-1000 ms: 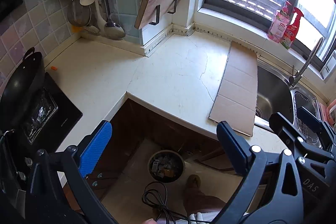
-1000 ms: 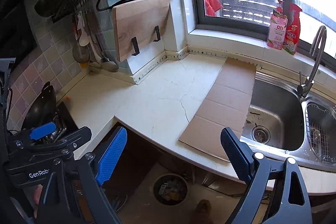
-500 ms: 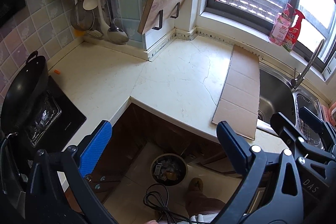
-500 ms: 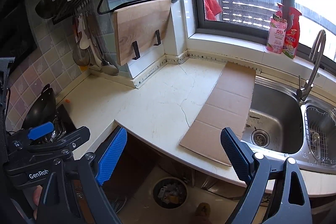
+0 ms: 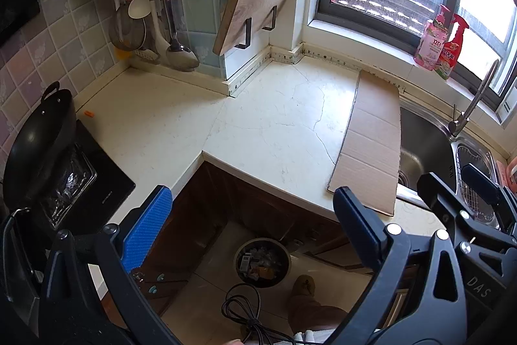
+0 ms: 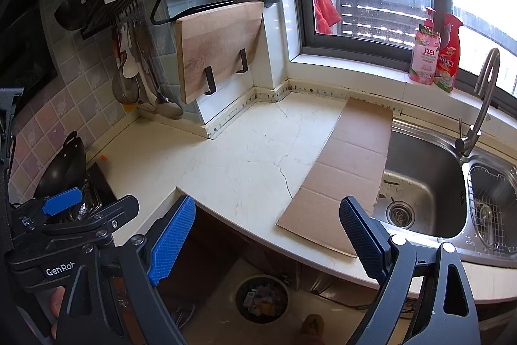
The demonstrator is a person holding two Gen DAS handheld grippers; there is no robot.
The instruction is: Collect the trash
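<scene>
A flat cardboard sheet (image 5: 371, 144) (image 6: 342, 173) lies on the pale counter beside the sink. A tiny orange scrap (image 5: 89, 114) (image 6: 103, 157) sits near the tiled wall by the stove. On the floor under the counter stands a round bin (image 5: 262, 262) (image 6: 261, 298) holding mixed trash. My left gripper (image 5: 252, 196) hangs open over the counter's front corner, above the bin, with nothing between its blue pads. My right gripper (image 6: 267, 204) is also open and empty, just short of the cardboard's near end. Each gripper shows at the edge of the other's view.
A black wok (image 5: 35, 147) sits on the stove (image 5: 97, 183) at the left. A steel sink (image 6: 420, 183) with tap and wire basket is at the right. Utensils, a cutting board (image 6: 219, 50) and a pot lid hang on the wall. A cable (image 5: 242, 309) and a foot (image 5: 303, 286) are on the floor.
</scene>
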